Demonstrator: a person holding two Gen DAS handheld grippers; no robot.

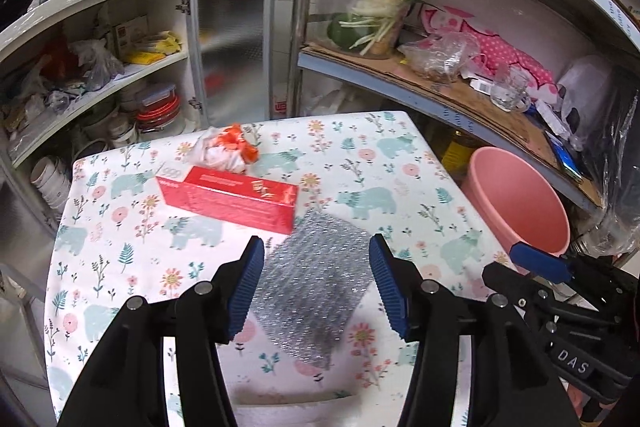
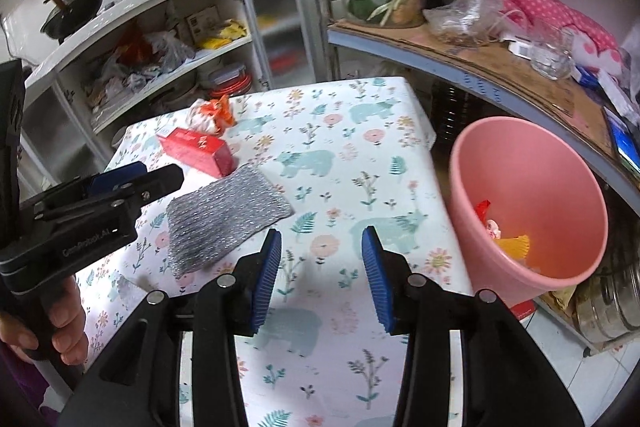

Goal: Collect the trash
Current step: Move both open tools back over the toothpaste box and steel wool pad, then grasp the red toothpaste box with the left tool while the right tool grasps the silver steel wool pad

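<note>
A: Item one, surface?
B: Table under a white cloth printed with teal bears and pink flowers (image 1: 352,163). On it: a flat silver-grey bubble-foil pad (image 1: 312,283), a long red cardboard box (image 1: 230,201) touching the pad's far corner, and a crumpled white-and-orange wrapper (image 1: 228,151) just behind the box.

A: Item two, receptacle?
B: Pink plastic bucket (image 2: 524,203) standing off the table's right edge, beside the metal shelving (image 2: 460,67). Inside: orange and red scraps (image 2: 508,239).

A: Item three, left gripper (image 1: 316,247)?
B: Blue ribbed pads wide apart, nothing pressed between them. In its own view the foil pad shows in the gap; whether the tips touch it I cannot tell.

A: Item four, right gripper (image 2: 322,243)?
B: Jaws parted, nothing held; bare cloth shows between the pads, the foil pad left of them, the bucket to the right.

A: Anything else?
B: A hand (image 2: 60,323) gripping the left tool's handle.
</note>
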